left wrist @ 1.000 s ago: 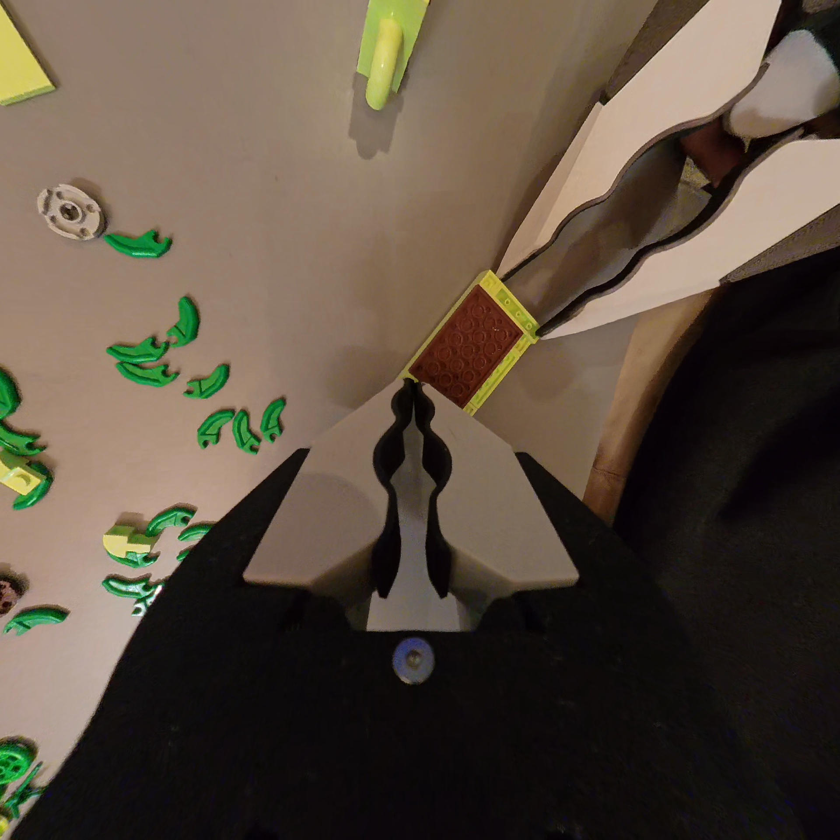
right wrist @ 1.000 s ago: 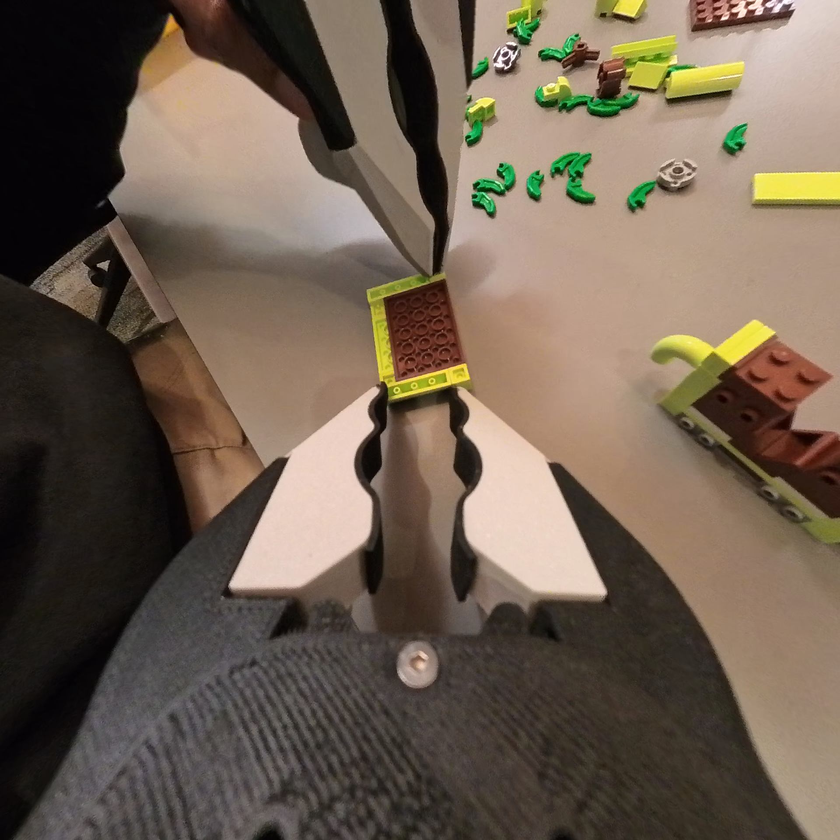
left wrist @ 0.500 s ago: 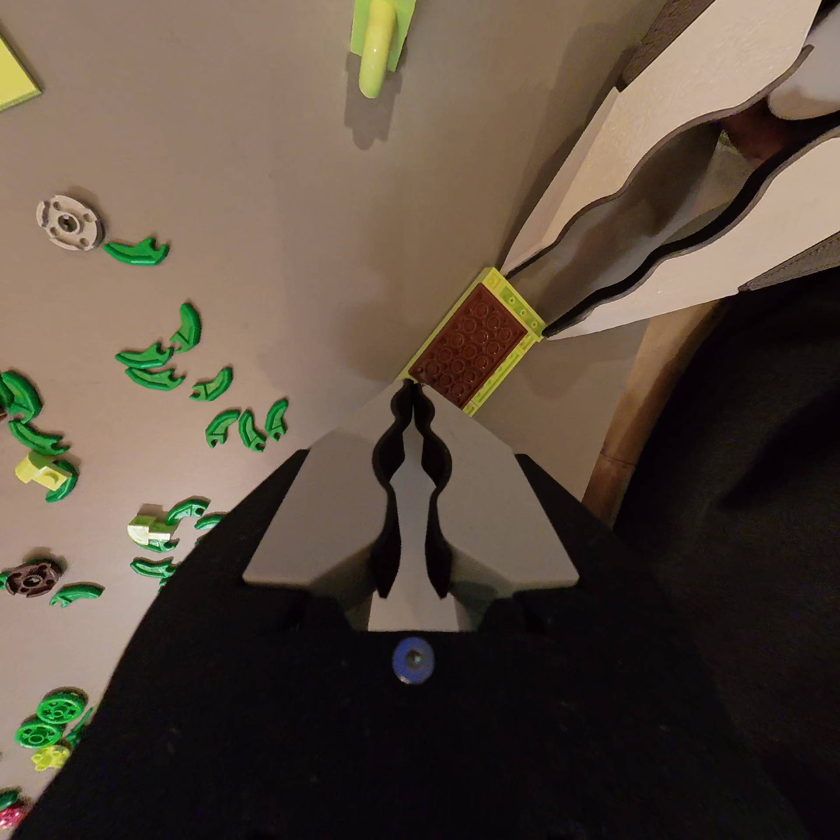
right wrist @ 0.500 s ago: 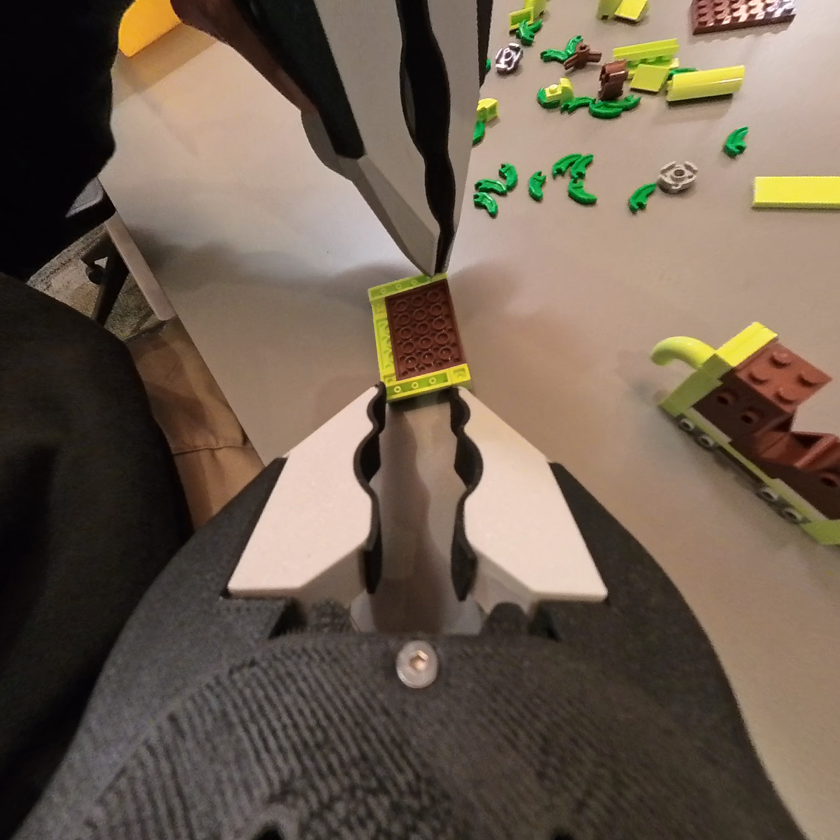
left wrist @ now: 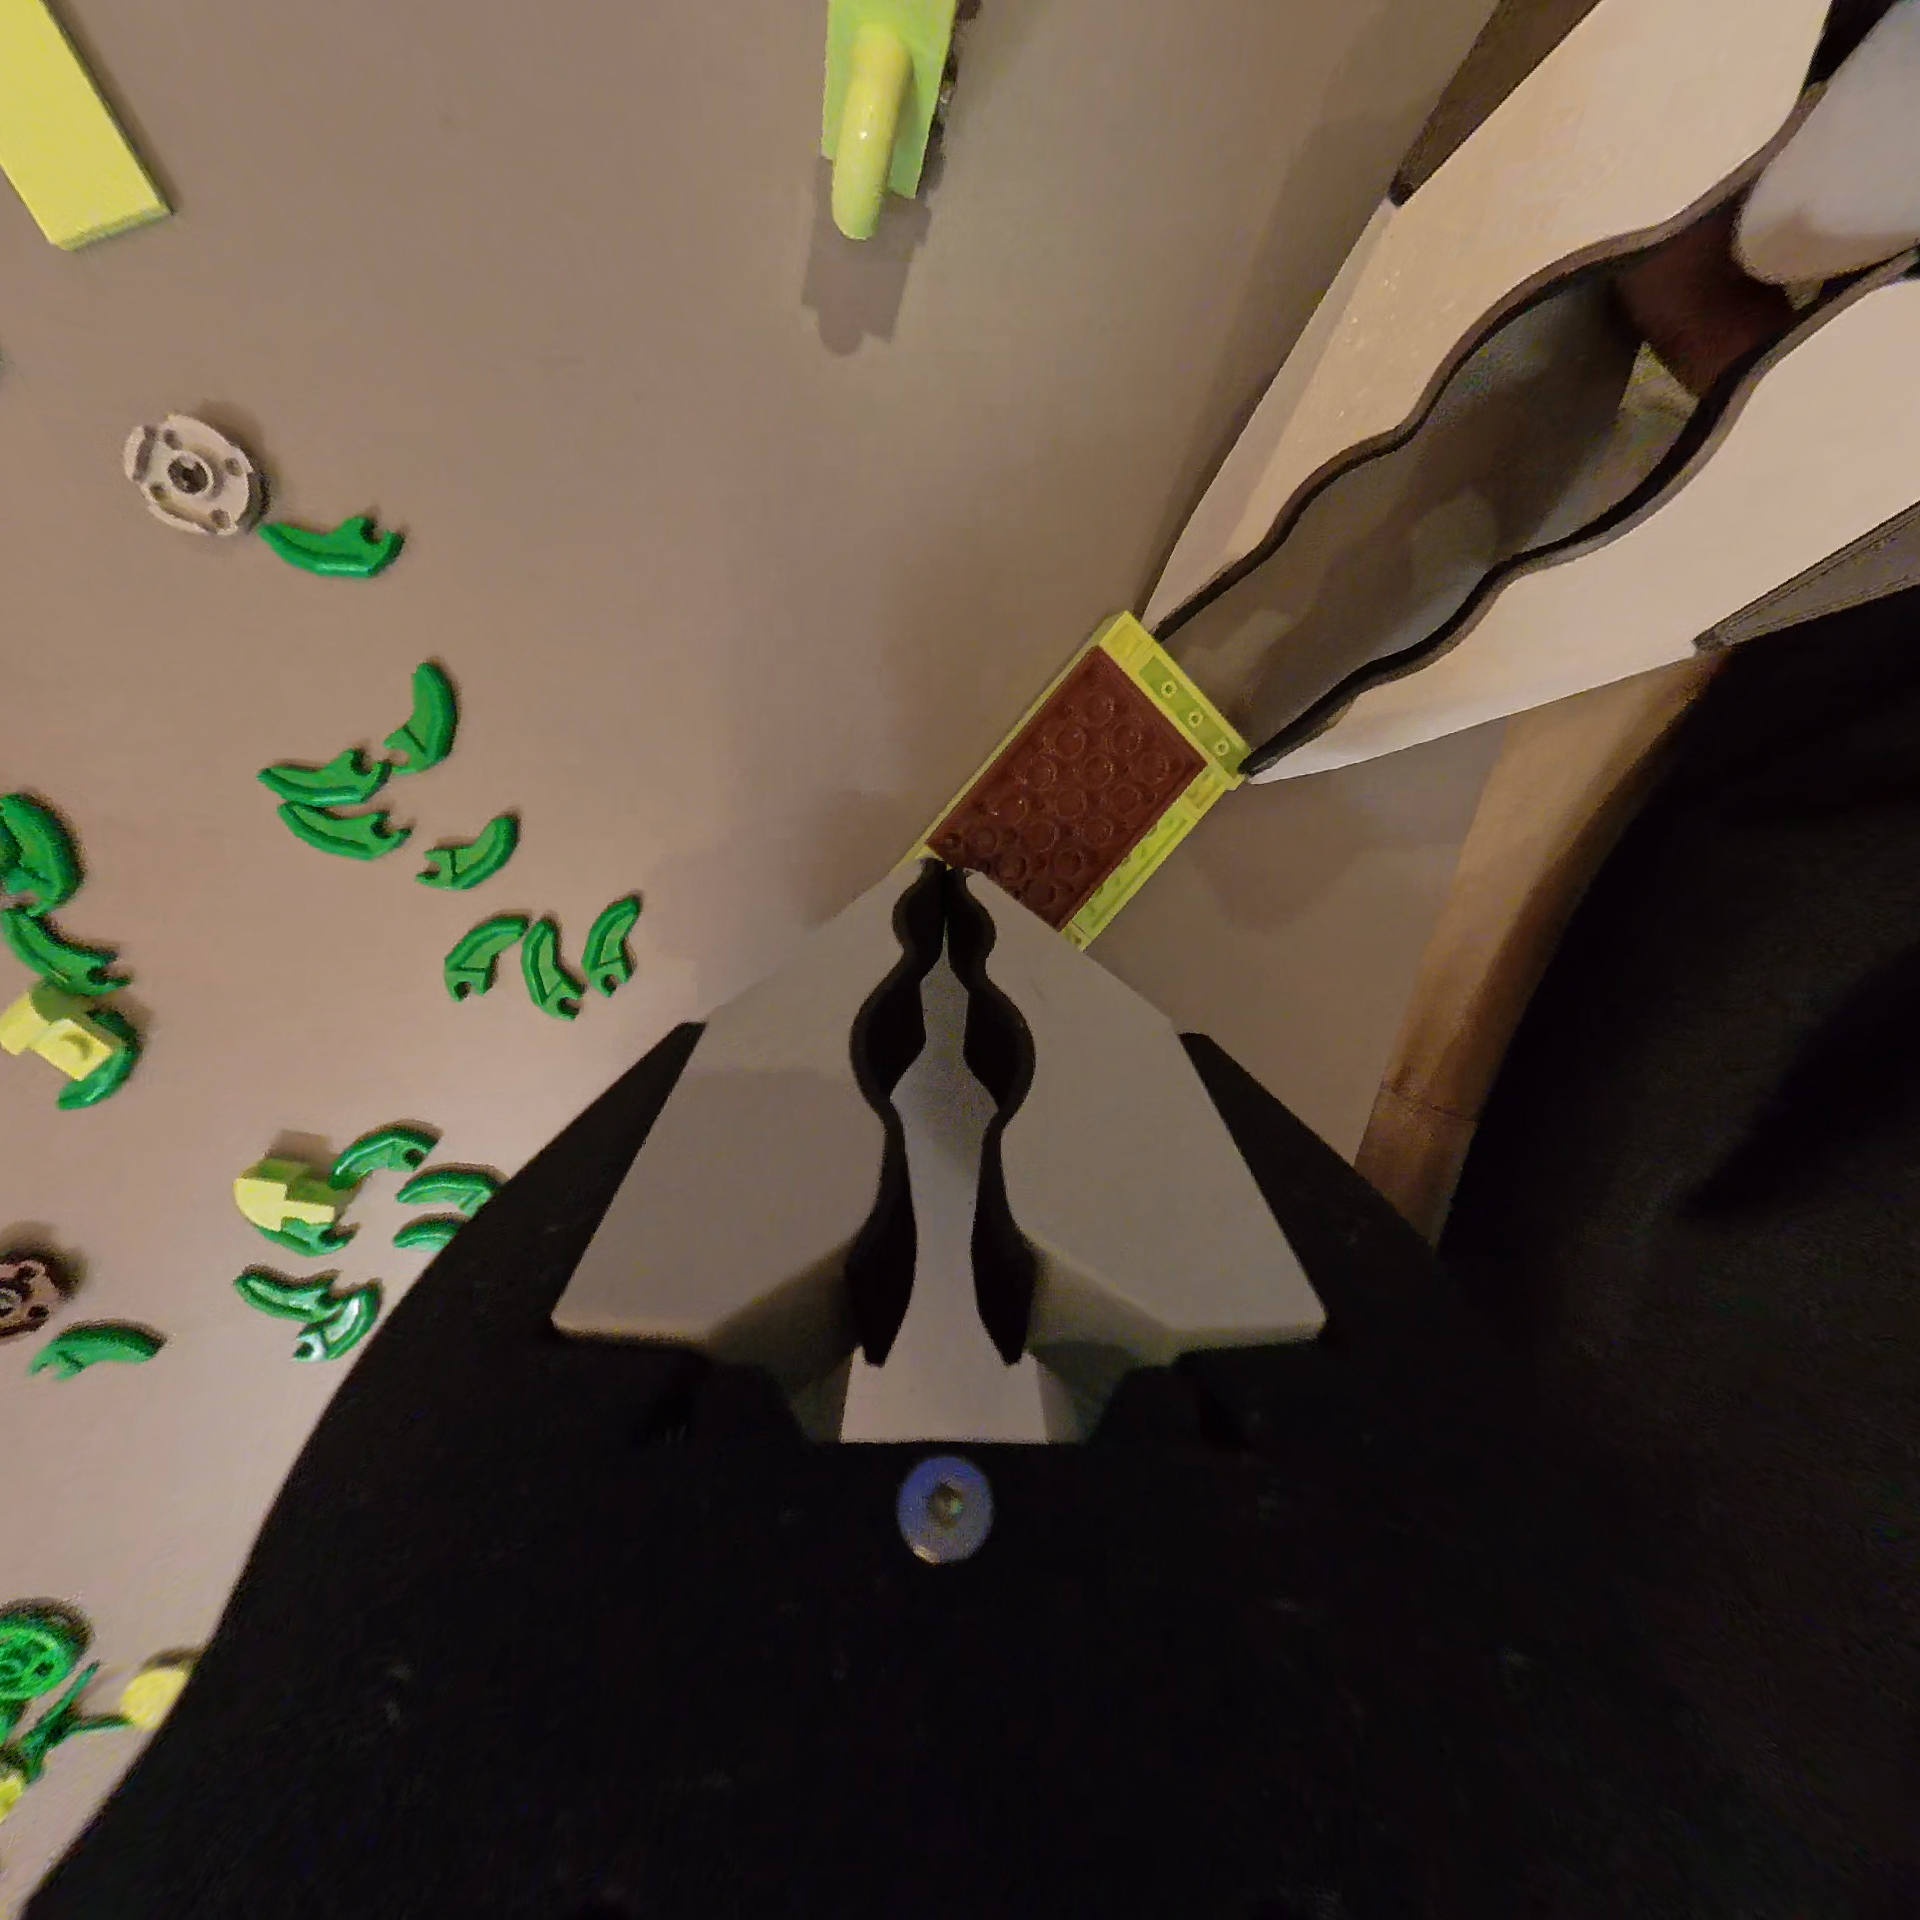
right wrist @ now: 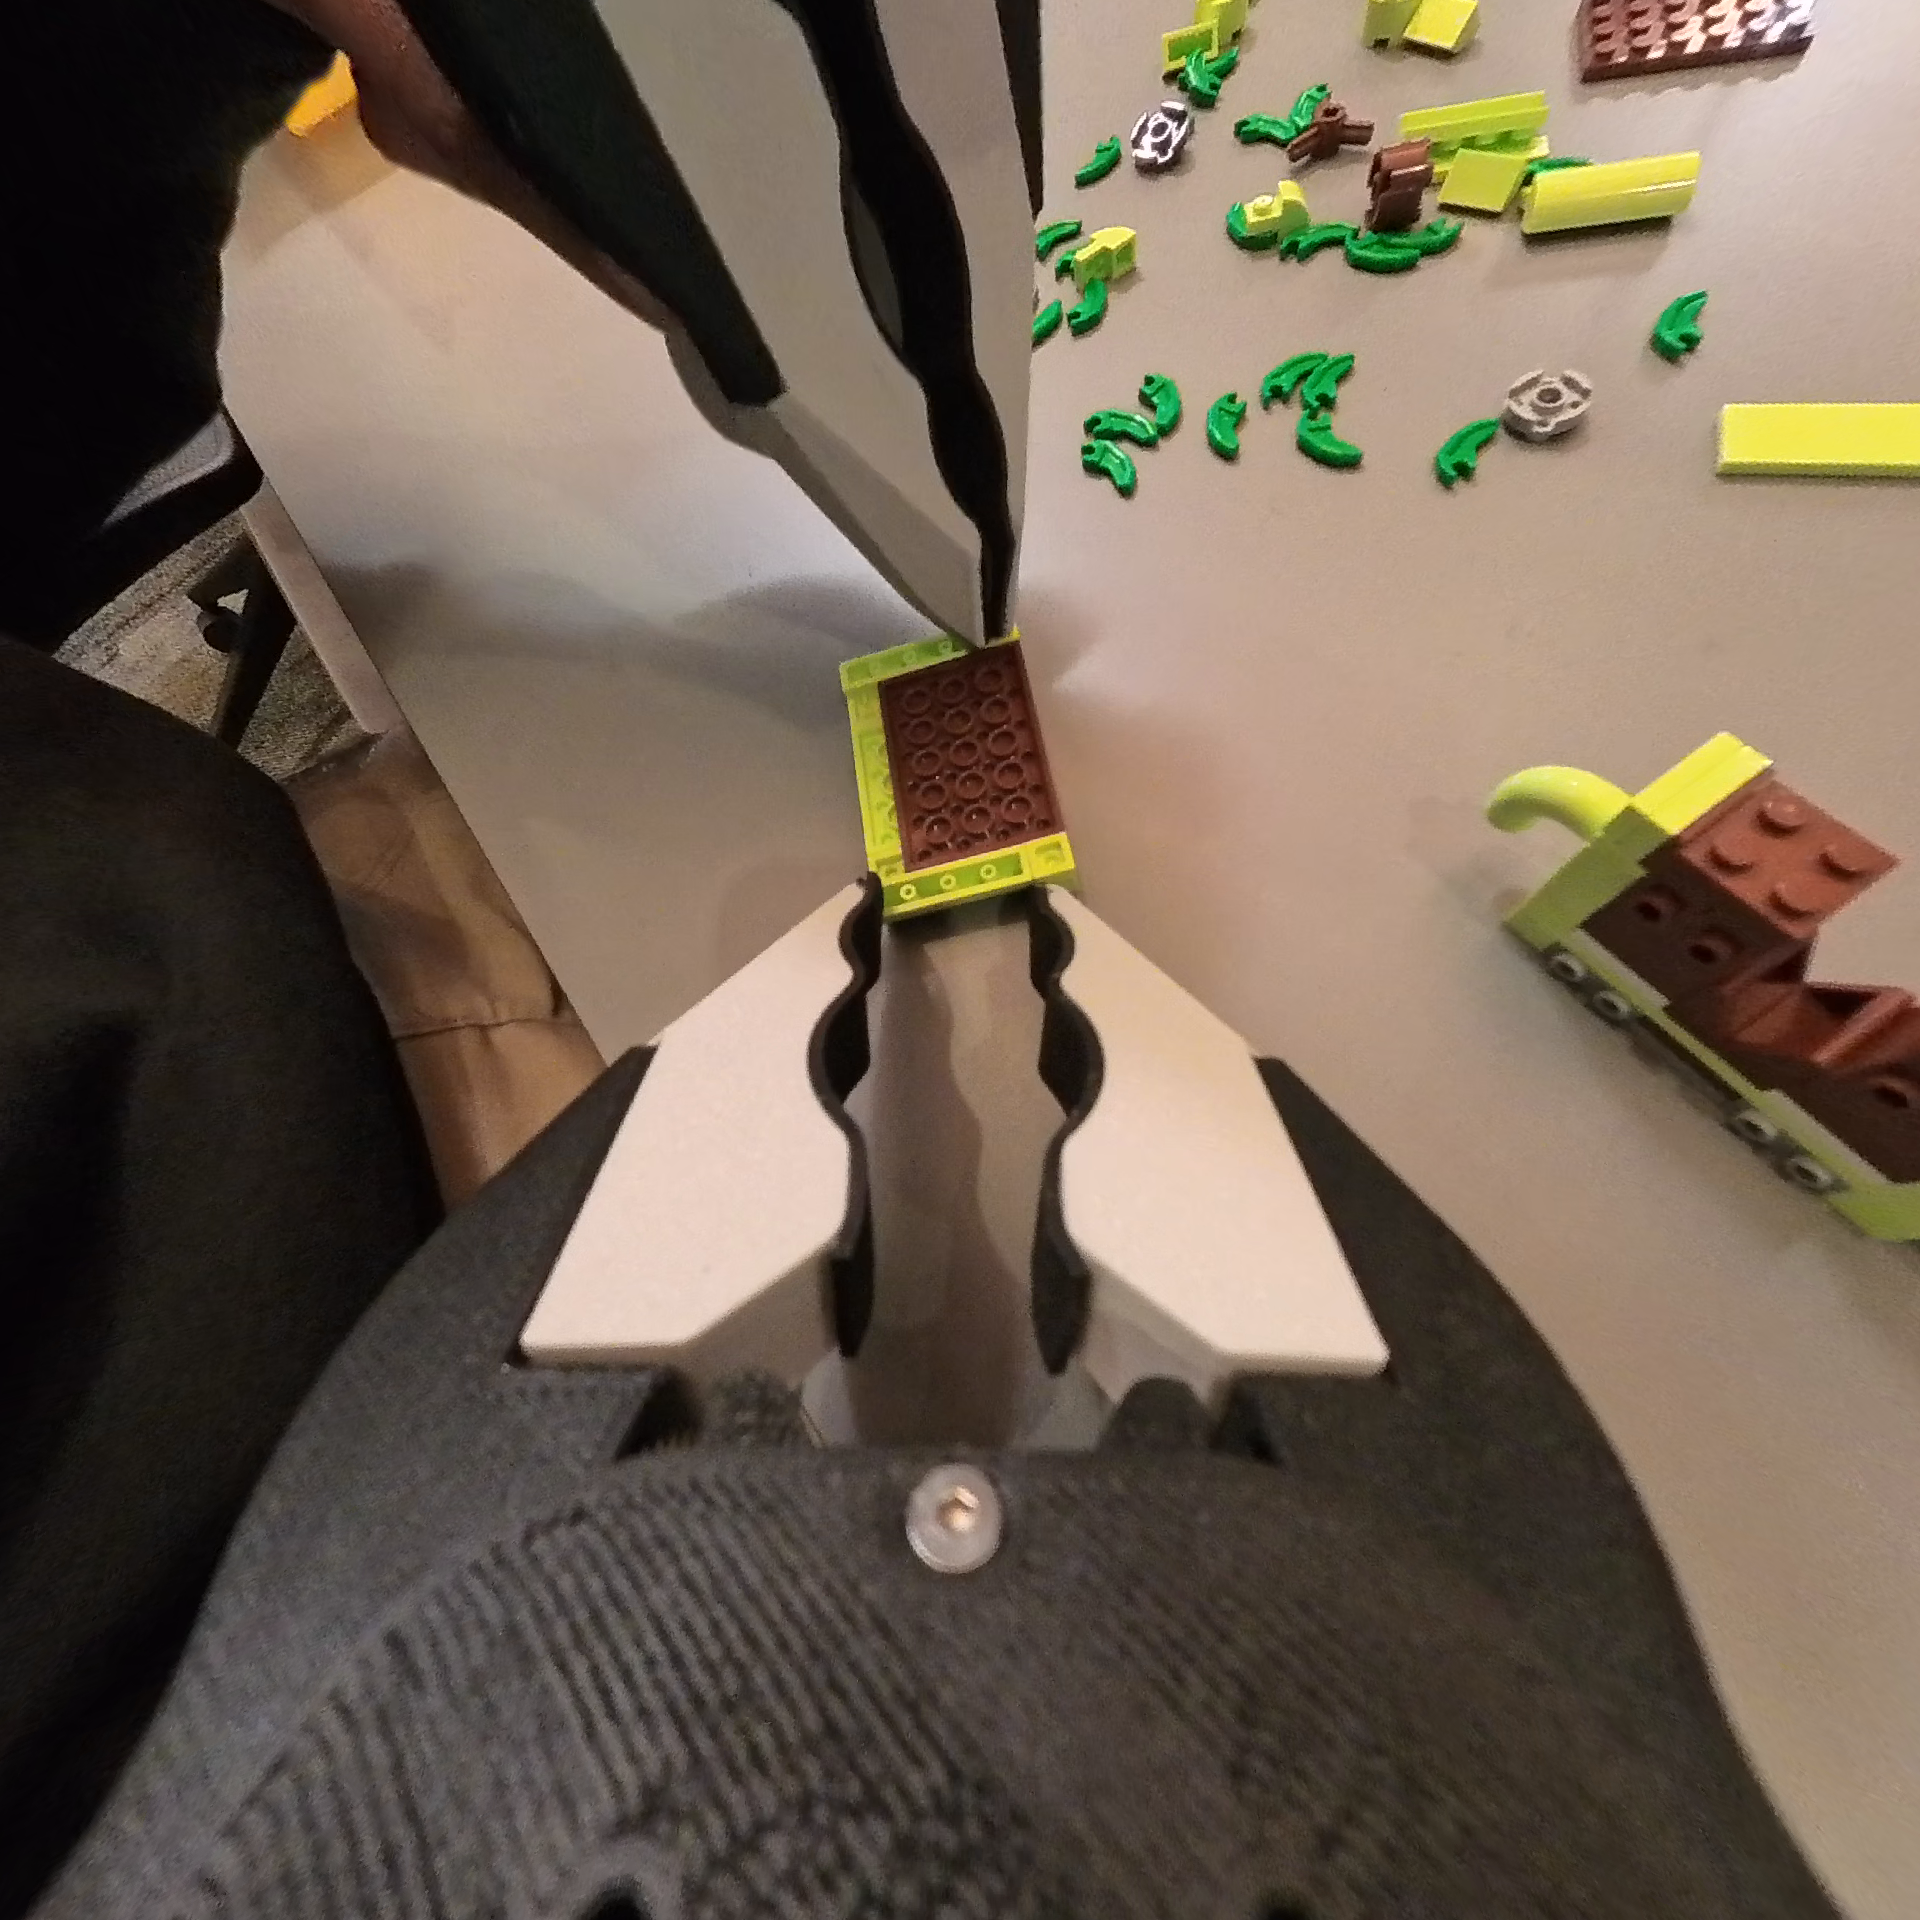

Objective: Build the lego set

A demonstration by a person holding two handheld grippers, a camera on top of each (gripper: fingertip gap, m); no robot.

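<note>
The left gripper [left wrist: 943,883] has its fingertips pinched together on a corner of the brown and lime plate [left wrist: 1081,795]. The right gripper [right wrist: 956,899] grips the plate's opposite end, jaws set wider.

From the right wrist view, bare desk [right wrist: 1299,644] lies open at 1 o'clock; green leaf pieces [right wrist: 1226,421] crowd 12 o'clock, the brown-and-lime build [right wrist: 1725,956] blocks 3 o'clock.

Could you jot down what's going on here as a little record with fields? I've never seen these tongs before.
Held piece: brown and lime plate, underside up
Left tongs: pinched shut on one corner of the plate
Right tongs: gripping the opposite lime edge
Nearby: partly built lime and brown model
Scattered: green leaf pieces, grey round piece
Surface: grey table
</note>
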